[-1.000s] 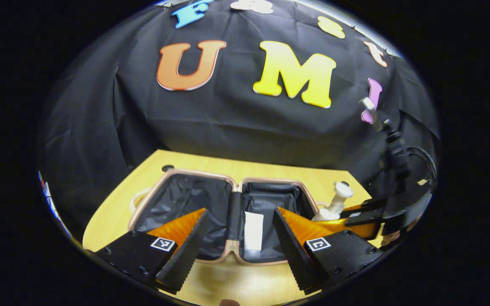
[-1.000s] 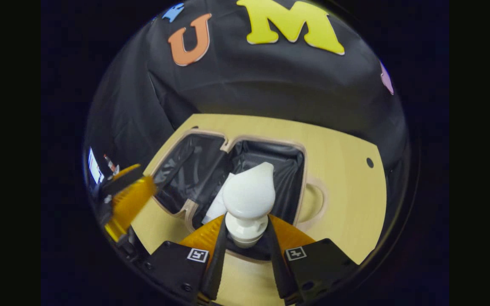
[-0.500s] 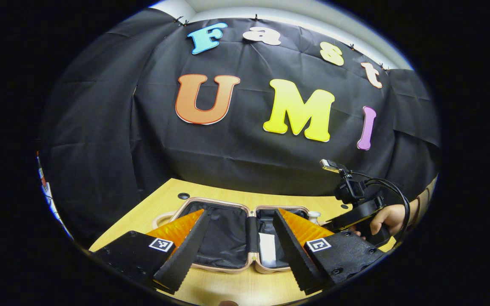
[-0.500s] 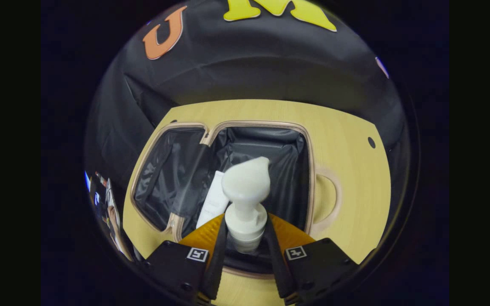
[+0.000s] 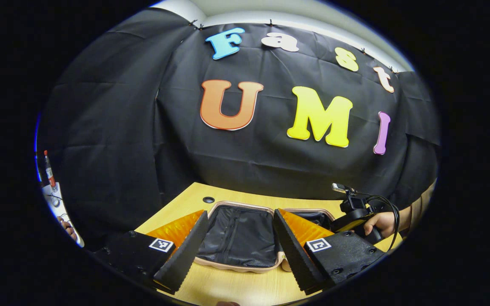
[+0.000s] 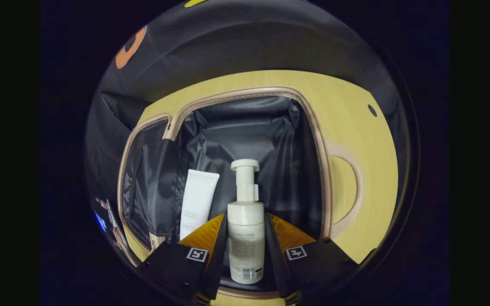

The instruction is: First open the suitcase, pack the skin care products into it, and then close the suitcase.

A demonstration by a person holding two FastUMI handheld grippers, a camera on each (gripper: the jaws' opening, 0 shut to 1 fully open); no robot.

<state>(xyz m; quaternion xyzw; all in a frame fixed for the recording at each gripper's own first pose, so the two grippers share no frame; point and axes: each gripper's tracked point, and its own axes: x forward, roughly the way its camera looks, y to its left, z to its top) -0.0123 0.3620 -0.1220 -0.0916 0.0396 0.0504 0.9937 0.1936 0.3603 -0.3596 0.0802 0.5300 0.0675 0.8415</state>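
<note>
Your right gripper (image 6: 245, 255) is closed on the pump bottle (image 6: 245, 238), both fingers pressing its sides low in the middle of the right gripper view. The bottle lies lengthwise between them, pump head toward the top of the frame, down inside the right-hand half of the open suitcase (image 6: 319, 170). I can't tell whether it already rests on the lining. Just left of it lies a white tube (image 6: 197, 199), close beside but not clearly touching.

The bottle looks like stiff, smooth plastic — probably light, and likely to slip or roll if you pinch it loosely. You have it by the wide body, which is the right place; the thin pump neck would twist and could snap. The tube is softer and would squash, so take that sort of thing by its flat middle.

Your left gripper (image 5: 240, 246) is wide open and holds nothing, at the bottom middle of the left gripper view, hovering over the other half of the case. At lower right there, your hand (image 5: 377, 223) holds the right gripper's handle. The case sits on a pale wooden table (image 5: 228, 289) — its shell looks rigid, its lining soft and loose.
</note>
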